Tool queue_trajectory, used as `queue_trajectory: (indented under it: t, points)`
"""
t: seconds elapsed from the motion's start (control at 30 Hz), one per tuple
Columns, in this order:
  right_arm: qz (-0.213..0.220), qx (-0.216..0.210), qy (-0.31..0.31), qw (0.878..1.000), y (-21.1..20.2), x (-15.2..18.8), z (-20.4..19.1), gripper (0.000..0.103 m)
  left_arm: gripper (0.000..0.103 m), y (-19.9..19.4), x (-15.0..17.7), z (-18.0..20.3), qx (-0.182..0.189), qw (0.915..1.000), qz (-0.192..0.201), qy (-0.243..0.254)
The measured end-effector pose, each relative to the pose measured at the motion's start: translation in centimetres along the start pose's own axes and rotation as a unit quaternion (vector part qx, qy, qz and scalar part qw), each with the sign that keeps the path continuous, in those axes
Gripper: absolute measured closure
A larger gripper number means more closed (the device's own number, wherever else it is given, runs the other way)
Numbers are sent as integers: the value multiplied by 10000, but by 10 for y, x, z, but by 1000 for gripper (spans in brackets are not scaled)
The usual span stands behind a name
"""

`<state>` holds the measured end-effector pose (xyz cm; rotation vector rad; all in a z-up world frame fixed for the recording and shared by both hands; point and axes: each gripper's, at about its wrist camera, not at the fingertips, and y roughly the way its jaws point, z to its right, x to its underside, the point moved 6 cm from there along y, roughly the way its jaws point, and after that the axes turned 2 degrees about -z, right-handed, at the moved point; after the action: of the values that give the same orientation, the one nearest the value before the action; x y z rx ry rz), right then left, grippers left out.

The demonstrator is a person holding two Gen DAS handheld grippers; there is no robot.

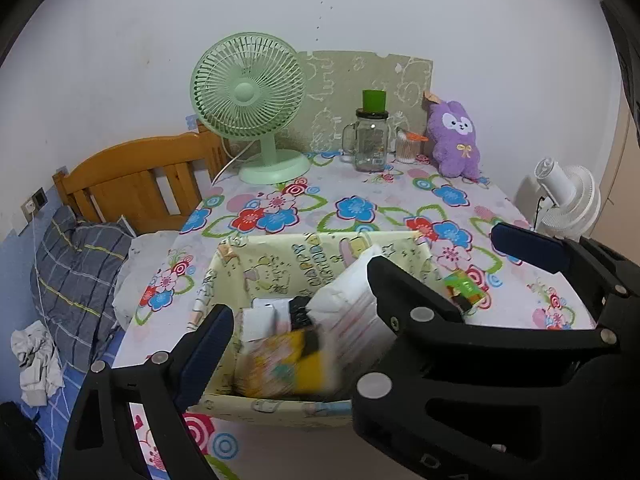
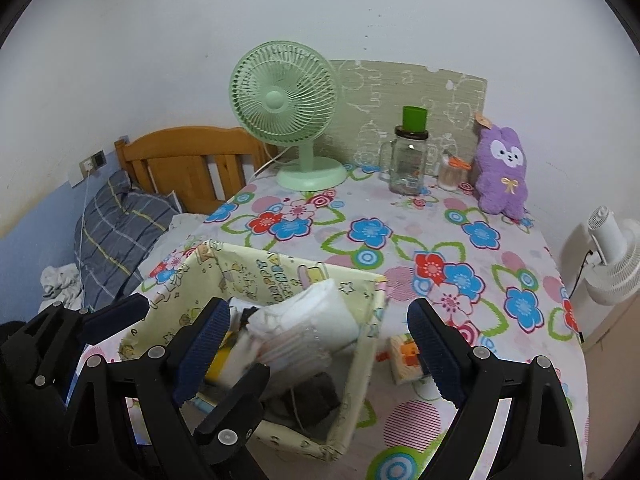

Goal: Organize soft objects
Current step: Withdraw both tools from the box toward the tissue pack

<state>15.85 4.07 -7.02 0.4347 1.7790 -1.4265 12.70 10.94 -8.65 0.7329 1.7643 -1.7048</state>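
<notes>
A pale yellow fabric box point(image 1: 224, 264) point(image 2: 360, 344) stands on the flowered table near the front. It holds a white tissue pack point(image 1: 352, 304) point(image 2: 312, 320), a blurred yellow packet point(image 1: 288, 364), white boxes and dark items. My left gripper point(image 1: 296, 292) is open above the box, its fingers either side of the contents. My right gripper point(image 2: 320, 320) is open over the box's right part. A small orange-and-white packet point(image 2: 404, 360) point(image 1: 466, 286) lies on the table right of the box. A purple plush rabbit point(image 1: 456, 136) point(image 2: 504, 168) sits at the far right back.
A green desk fan point(image 1: 250, 100) point(image 2: 288, 108), a glass jar mug with green cap point(image 1: 370, 136) point(image 2: 406, 156) and a cotton-swab jar point(image 2: 450, 176) stand at the back. A white fan point(image 2: 612, 260) is right of the table. A bed with wooden headboard point(image 1: 132, 176) lies left.
</notes>
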Motion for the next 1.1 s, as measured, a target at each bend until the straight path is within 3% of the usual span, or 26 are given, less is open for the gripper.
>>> queue_trajectory:
  t: [1.1]
  points:
    - [289, 436, 388, 9979, -62, 8, 84, 11, 9, -24, -17, 85, 170, 9994, 295, 87]
